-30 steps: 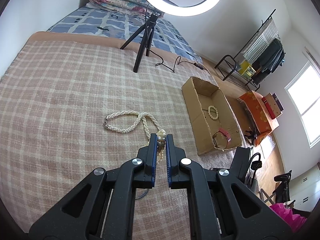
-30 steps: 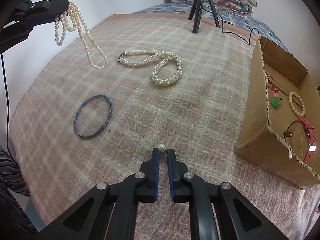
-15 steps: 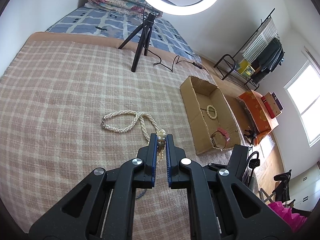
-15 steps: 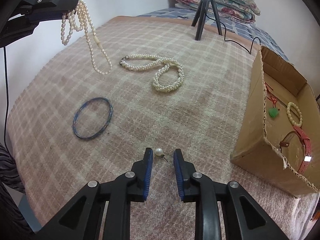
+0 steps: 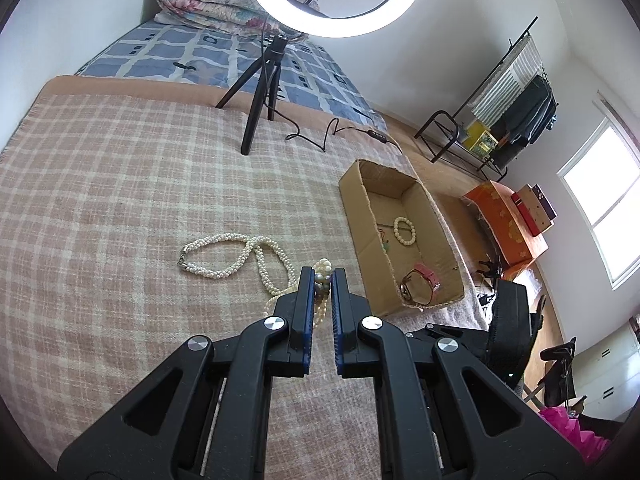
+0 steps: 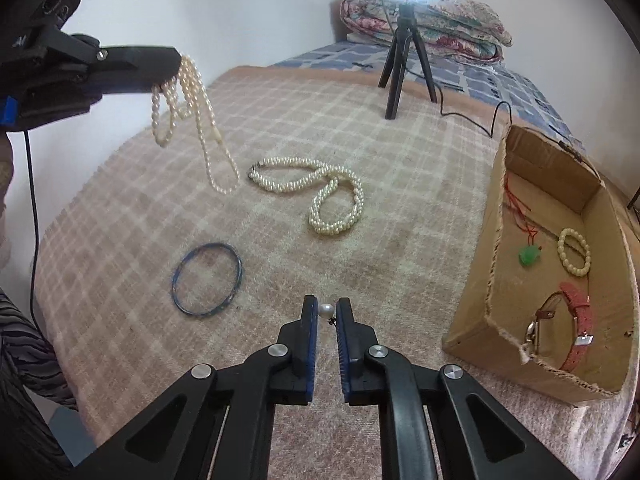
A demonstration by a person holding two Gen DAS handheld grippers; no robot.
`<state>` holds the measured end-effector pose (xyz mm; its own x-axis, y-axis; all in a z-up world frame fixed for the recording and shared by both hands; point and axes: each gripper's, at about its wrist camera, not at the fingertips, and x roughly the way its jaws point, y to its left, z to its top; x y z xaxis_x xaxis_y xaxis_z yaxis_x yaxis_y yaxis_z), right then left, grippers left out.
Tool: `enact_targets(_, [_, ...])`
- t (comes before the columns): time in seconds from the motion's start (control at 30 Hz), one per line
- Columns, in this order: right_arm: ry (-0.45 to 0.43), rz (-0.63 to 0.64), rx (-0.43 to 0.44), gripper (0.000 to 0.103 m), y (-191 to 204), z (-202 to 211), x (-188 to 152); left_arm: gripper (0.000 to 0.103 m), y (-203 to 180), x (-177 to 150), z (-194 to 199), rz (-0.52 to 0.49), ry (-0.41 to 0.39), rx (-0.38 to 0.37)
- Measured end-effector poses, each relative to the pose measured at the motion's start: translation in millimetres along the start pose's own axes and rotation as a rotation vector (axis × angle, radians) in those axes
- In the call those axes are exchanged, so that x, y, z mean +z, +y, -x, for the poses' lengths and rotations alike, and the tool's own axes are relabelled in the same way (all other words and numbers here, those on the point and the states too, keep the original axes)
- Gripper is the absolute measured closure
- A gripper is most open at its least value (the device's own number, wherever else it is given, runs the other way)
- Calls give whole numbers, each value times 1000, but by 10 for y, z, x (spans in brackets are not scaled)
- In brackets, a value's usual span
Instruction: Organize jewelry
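The left hand-held gripper (image 5: 321, 280) is clamped on a bunch of a thin pearl strand (image 6: 188, 112), which hangs in loops from its tip above the far left part of the bed (image 6: 400, 248), clear of the plaid blanket (image 6: 120, 240). The right hand-held gripper (image 6: 326, 312) has its jaws nearly together, closing on a single pearl earring (image 6: 326, 311) that sits between its pads, over the near middle of the bed.

A thick twisted pearl necklace (image 6: 316, 192) lies on the blanket toward the middle, well apart from any edge. A blue bangle (image 6: 207, 279) lies flat nearer the left edge, just left of the right hand-held gripper's tips. The stretch of blanket between the bangle, the necklace and the box is bare.

A cardboard box (image 6: 484, 280) with ragged cut edges sits at the right edge of the bed, open at the top. Inside lie a bead bracelet (image 6: 575, 252), a green pendant on a red cord (image 6: 529, 255) and a red-strapped watch (image 6: 568, 330), each apart from the others.

At the far edge of the blanket a ring light on a tripod (image 5: 260, 92) stands, its cable (image 5: 320, 140) trailing toward the right edge. No writing can be read on anything.
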<state>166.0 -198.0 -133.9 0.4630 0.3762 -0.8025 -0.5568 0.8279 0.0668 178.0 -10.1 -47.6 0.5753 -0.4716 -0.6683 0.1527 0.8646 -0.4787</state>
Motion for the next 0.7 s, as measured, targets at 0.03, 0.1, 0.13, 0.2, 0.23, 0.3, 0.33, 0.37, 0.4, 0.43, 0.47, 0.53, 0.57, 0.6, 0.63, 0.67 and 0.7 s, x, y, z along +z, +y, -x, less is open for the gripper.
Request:
enact_targets(0.03, [-16,-3,-5,96,-18,71,22,97,-44,17,-7,-3,-3,-8])
enact_targets(0.1, [-40,-9,-20,96,-47,183,56,97,-137,58,-25,-12,-9,-21])
enact_targets(0.13, [-53,-12,-28,96,-72,243,68,97,-186,79,-32,-17,-12,-28])
enact_targets(0.2, [-73,-22,-41,96,-142,349,82,97,-270,117,-49,-25,-19,-41])
enact_targets(0.23, [-84,-31,-47,96,-188,402,85,97,-309,136,-61,-29,-22,-47])
enact_targets(0.3, [-98,-48,-60,96,-276,482,82,97,-368,168,-91,-34,-23,-54])
enact_targets(0.33, [-104,-58,-69,96,-334,528,77,97,-388,183,-108,-35,-22,-58])
enact_targets(0.37, [-109,-68,-77,96,-384,563,74,97,-412,199,-130,-35,-19,-63])
enact_targets(0.4, [-114,-77,-83,96,-429,594,74,97,-431,214,-153,-36,-17,-67])
enact_targets(0.43, [-120,-87,-91,96,-485,634,71,97,-455,234,-177,-38,-15,-72])
enact_targets(0.47, [-125,-96,-99,96,-531,664,68,97,-481,254,-201,-42,-12,-75])
enact_targets(0.53, [-135,-114,-114,96,-629,728,51,97,-537,299,-248,-52,-14,-75])
enact_targets(0.57, [-138,-123,-121,96,-674,754,46,97,-566,323,-271,-57,-15,-75])
enact_targets(0.6, [-140,-133,-131,96,-723,777,39,97,-601,353,-298,-64,-16,-75])
enact_targets(0.63, [-142,-141,-138,96,-762,796,31,97,-634,381,-325,-70,-17,-76])
enact_targets(0.67, [-143,-152,-146,96,-808,813,22,97,-670,411,-358,-75,-19,-76])
enact_targets(0.7, [-144,-162,-155,96,-846,823,12,97,-711,440,-394,-82,-19,-77])
